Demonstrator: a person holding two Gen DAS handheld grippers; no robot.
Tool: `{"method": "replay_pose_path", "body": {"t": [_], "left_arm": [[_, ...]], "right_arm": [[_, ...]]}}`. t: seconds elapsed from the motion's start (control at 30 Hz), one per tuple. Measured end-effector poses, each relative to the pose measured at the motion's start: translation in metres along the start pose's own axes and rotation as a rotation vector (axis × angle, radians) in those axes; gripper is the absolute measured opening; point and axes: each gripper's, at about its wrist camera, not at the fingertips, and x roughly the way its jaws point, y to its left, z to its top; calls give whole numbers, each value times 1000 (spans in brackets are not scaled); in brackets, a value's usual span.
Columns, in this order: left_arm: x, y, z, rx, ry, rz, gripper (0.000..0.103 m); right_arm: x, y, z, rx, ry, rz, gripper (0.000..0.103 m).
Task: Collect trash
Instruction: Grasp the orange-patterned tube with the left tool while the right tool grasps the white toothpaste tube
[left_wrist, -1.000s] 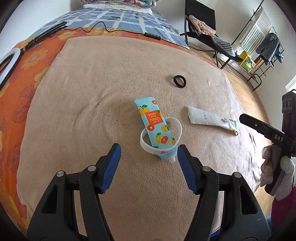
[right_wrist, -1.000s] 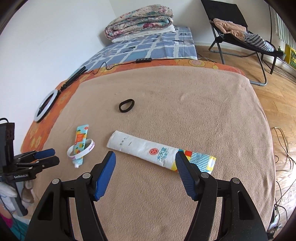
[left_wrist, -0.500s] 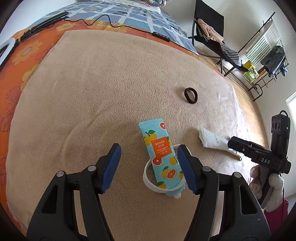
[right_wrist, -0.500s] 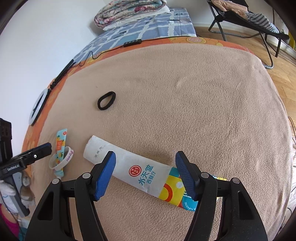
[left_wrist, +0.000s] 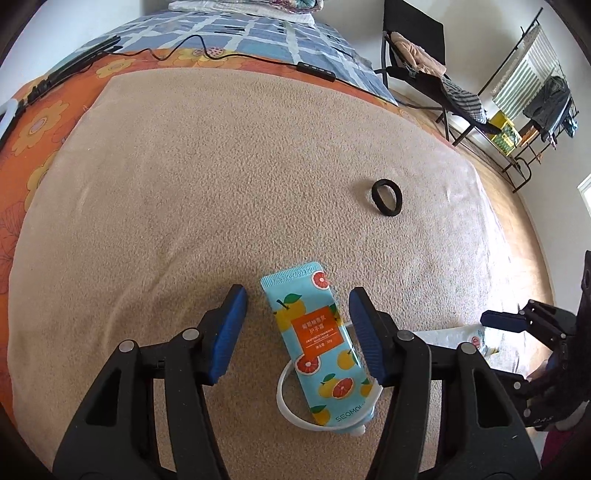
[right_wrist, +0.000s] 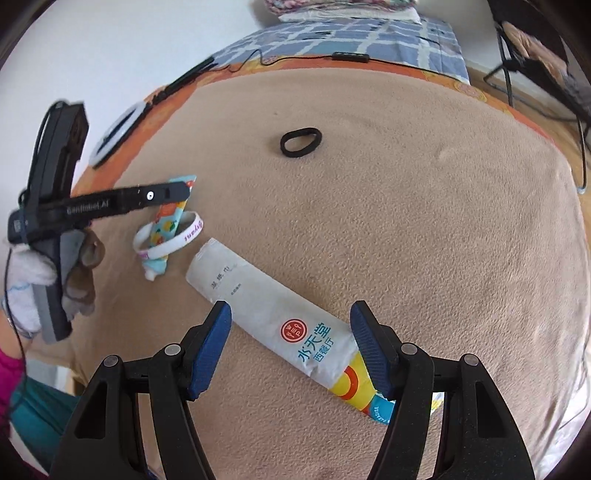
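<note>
Beige blanket (left_wrist: 184, 184): hand-cream tube (left_wrist: 317, 347) lengthwise, cap nearest, between closing, untouching left claw (left_wrist: 297, 334).

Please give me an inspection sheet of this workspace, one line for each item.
Surface: beige blanket over an orange flowered sheet.
Job's things: hand cream tube lying through a white wristband; white paper packet beside them.
Clutter: black hair tie.
Grippers: left gripper closing around the tube, not yet touching; right gripper open astride the packet.
Cables: black cable with inline remote, near a ring light.
Surroundings: folding chair, clothes rack.
</note>
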Motion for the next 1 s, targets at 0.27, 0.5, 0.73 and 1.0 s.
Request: {"method": "replay_pose_path", "body": {"t": [0.27,0.5,0.73,1.0], "left_arm": [[3,-11,-3,54,5,-8,8],[-1,-17,-4,38,-7,-55,5],[-20,-16,3,-5,-56,-114,5],[-36,-23,-1,28,-99,-99,4]], "right_arm": [[9,31,-18,-228,42,-99,77],[12,34,-25,-243,18,-197,77],[6,42,-25,-248,-18,-212,38],[-3,34,-20,-174,-51,-184,10]]}}
